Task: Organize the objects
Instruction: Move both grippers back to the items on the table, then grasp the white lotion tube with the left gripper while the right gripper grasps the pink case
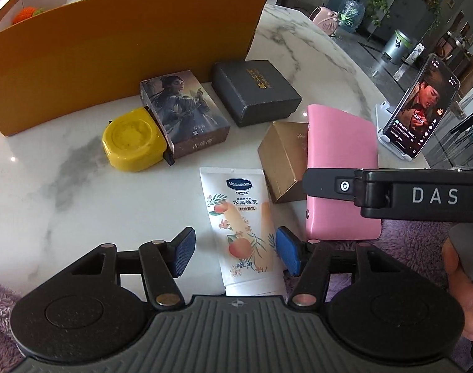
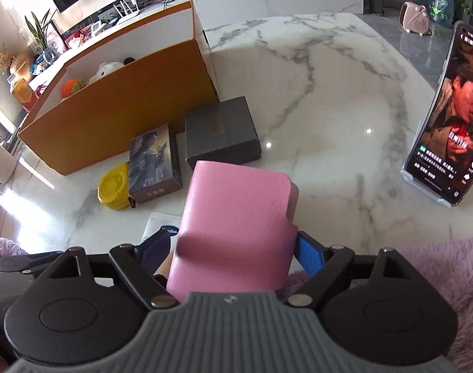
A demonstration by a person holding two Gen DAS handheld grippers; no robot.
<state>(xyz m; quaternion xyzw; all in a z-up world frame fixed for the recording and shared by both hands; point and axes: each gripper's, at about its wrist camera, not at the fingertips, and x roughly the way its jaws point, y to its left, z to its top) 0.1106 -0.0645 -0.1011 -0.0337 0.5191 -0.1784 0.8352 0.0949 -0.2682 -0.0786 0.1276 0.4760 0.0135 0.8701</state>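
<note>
My left gripper (image 1: pixel 236 251) is open, its blue pads on either side of a white Vaseline tube (image 1: pixel 241 227) lying on the marble table (image 1: pixel 65 202). My right gripper (image 2: pixel 233 253) is shut on a pink wallet (image 2: pixel 236 217), which also shows in the left wrist view (image 1: pixel 338 155), held above the table. A yellow tape measure (image 1: pixel 132 141), a picture card box (image 1: pixel 186 115), a dark grey box (image 1: pixel 255 91) and a gold box (image 1: pixel 283 158) lie on the table. The orange storage box (image 1: pixel 112 49) stands behind them.
A phone on a white stand (image 2: pixel 450 124) plays video at the table's right edge. The orange box (image 2: pixel 118 99) holds plush toys (image 2: pixel 104 71). A purple fuzzy cloth (image 2: pixel 438 276) lies at the near edge. Shelves and plants stand beyond.
</note>
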